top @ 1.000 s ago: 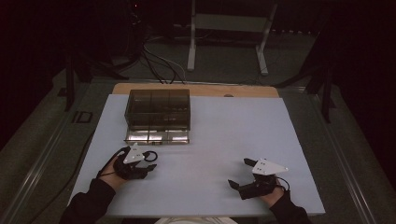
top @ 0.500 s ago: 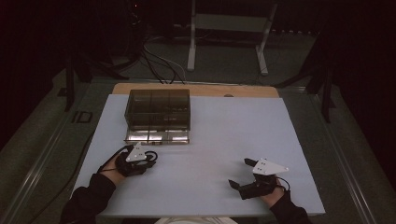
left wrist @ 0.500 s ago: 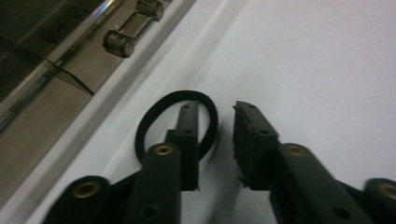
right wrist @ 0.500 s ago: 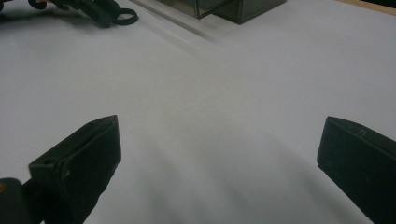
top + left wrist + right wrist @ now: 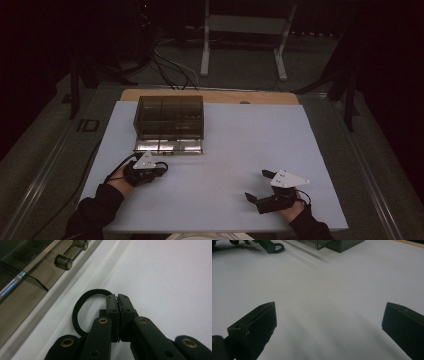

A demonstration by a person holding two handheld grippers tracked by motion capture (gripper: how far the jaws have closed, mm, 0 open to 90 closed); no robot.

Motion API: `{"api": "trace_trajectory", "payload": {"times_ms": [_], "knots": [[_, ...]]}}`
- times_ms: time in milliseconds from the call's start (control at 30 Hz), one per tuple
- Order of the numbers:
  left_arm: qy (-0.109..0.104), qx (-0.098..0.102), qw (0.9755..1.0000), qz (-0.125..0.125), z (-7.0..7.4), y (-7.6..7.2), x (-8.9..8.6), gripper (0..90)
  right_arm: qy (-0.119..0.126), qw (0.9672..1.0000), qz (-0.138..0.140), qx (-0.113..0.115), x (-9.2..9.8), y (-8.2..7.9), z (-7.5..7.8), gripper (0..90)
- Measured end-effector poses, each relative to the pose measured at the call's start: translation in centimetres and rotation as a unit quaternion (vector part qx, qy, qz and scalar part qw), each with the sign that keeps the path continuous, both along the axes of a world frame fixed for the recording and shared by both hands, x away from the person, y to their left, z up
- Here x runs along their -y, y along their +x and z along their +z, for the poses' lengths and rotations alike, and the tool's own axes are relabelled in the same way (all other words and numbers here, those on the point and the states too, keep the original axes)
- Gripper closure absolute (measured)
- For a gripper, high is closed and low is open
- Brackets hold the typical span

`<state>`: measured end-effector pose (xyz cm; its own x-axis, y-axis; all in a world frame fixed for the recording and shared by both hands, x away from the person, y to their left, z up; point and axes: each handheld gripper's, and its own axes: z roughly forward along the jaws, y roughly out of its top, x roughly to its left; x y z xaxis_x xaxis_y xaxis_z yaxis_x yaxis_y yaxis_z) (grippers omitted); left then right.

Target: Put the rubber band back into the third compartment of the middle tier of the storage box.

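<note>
Care needed: with left claw (image 5: 119,305) just clenched on black rubber ring (image 5: 82,305), lift gently clear of drawer box (image 5: 170,117) at near left, right claw (image 5: 329,322) released.

The smoky translucent plastic drawer cabinet (image 5: 170,117) is glossy and smooth. The thin black rubber-like band (image 5: 83,303) is matt. The white counter (image 5: 240,150) surface appears matt and smooth.

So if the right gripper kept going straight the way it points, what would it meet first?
Bare white table top lies ahead of the right gripper. Farther on, probably the smoky drawer box, though depth is hard to judge.
</note>
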<state>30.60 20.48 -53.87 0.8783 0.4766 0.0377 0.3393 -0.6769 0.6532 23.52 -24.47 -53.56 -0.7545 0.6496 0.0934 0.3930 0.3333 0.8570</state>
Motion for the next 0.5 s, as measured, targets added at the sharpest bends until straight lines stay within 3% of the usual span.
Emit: {"api": "trace_trajectory", "payload": {"times_ms": [67, 233, 500], "knots": [[0.000, -0.005, 1.0000, -0.005, 0.1, -0.1, 0.1, 90.0, -0.001, 1.0000, 0.000, 0.000, 0.0, 0.0, 0.0, 0.0], [0.010, 0.006, 0.9998, -0.014, 0.6, -0.7, 0.5, 90.0, -0.001, 1.0000, 0.000, 0.001, 0.0, 0.0, 0.0, 0.0], [0.006, 0.009, 0.9998, -0.017, 1.7, -1.1, 0.8, 90.0, -0.001, 1.0000, -0.001, 0.000, 0.0, 0.0, 0.0, 0.0]]}}
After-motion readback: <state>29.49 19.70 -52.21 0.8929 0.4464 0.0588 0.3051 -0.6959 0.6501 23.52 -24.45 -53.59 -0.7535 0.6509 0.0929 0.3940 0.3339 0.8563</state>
